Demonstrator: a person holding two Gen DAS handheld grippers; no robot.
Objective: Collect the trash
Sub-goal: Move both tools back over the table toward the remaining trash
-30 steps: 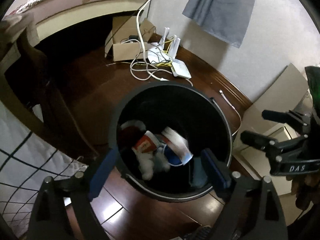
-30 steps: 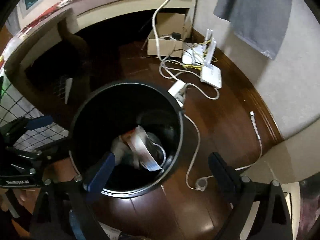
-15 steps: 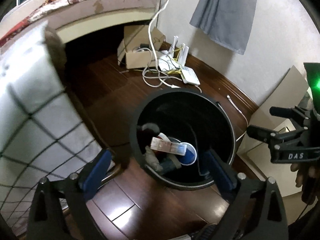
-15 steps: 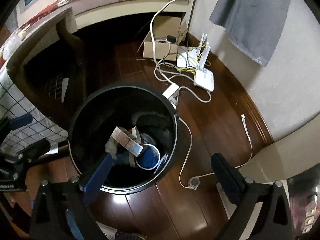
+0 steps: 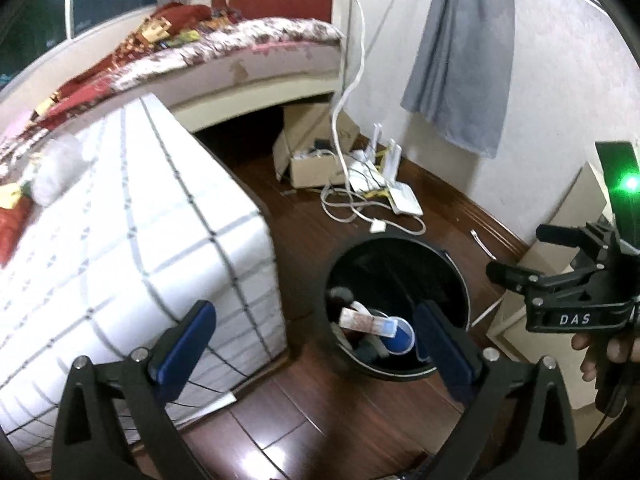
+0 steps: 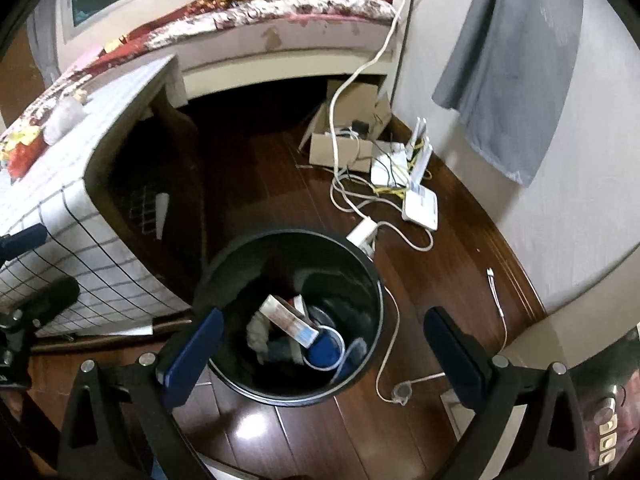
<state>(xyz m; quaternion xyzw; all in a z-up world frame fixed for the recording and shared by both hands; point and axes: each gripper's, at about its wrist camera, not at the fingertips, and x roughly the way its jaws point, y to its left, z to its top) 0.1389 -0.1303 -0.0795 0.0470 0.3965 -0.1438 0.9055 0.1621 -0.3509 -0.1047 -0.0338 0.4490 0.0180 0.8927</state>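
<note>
Dark wood floor (image 6: 448, 280), white wall, bed (image 6: 280, 12) at the back. Black bin (image 6: 372, 280) stands on the floor beside a tabletop (image 5: 120, 220) draped in a white checked cloth.

Trash is in the bin — a flat carton (image 6: 290, 320) lies tilted on top, a blue cup (image 6: 324, 350) just beside it, crumpled tissue (image 6: 258, 334) to its left.

Left gripper (image 5: 312, 340): jaws opening, nothing between the pads, above the bin's near side. Right gripper (image 6: 324, 354): jaws spread wide, empty, over the bin's mouth. Neither touches the bin or the trash. In the left view the right gripper sits at the right edge, a hand (image 5: 600, 356) on its grip.

Behind the bin — open cardboard box (image 6: 344, 148), white router (image 6: 420, 204) with upright antennas, loose white cables (image 6: 352, 200). One cable runs along the bin's right side. Grey cloth (image 6: 512, 72) hangs on the wall.
</note>
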